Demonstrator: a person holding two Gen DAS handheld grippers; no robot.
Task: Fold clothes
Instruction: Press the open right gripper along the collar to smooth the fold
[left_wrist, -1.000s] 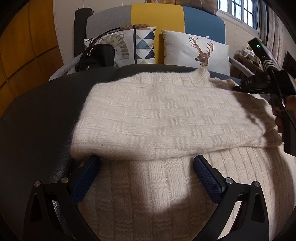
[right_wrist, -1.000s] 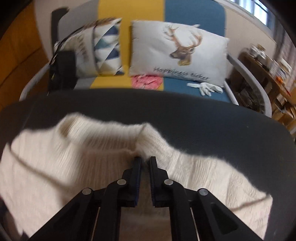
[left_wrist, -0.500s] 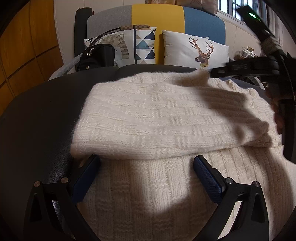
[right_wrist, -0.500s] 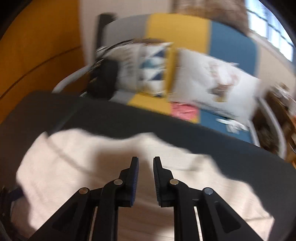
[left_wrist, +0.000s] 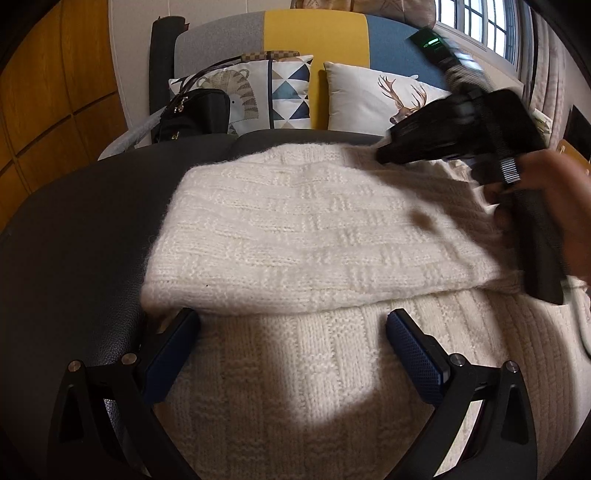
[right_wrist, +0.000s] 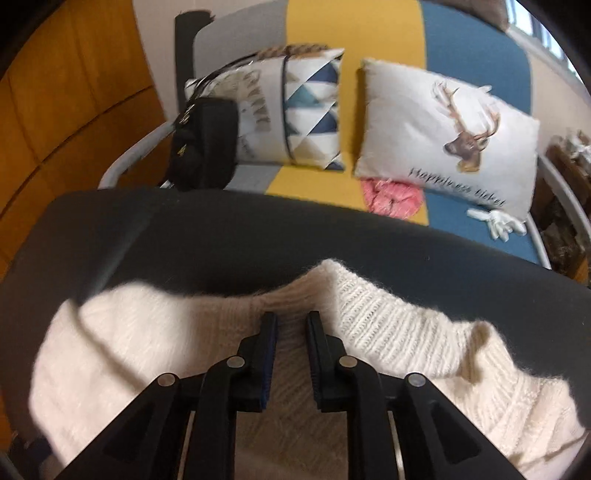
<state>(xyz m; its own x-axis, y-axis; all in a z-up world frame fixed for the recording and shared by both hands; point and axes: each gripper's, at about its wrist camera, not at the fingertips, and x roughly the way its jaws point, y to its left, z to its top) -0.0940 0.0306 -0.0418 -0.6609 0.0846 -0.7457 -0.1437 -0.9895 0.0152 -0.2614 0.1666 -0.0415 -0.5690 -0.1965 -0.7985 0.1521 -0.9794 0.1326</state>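
Observation:
A cream knitted sweater (left_wrist: 314, 236) lies on the dark table (left_wrist: 74, 240), its far part folded toward me over the near part. My left gripper (left_wrist: 291, 317) is wide open, low over the near layer, with its blue pads at the fold's edge and nothing between them. A hand holds my right gripper (left_wrist: 386, 155) above the sweater's far right side. In the right wrist view the right gripper (right_wrist: 291, 321) hovers over the sweater (right_wrist: 147, 332) beside its ribbed collar (right_wrist: 369, 314). Its jaws are a narrow gap apart and grip nothing.
Behind the table (right_wrist: 221, 240) stands a grey, yellow and blue sofa (right_wrist: 317, 33). On it are a deer pillow (right_wrist: 443, 140), a patterned pillow (right_wrist: 310, 110), a black bag (right_wrist: 203, 144), a pink item (right_wrist: 391, 195) and a white glove (right_wrist: 495, 221). Wooden panels cover the left wall.
My right gripper has let go of the collar, parted its jaws a little and lifted, swinging left over the sweater's far edge. The left gripper and the sweater have stayed still.

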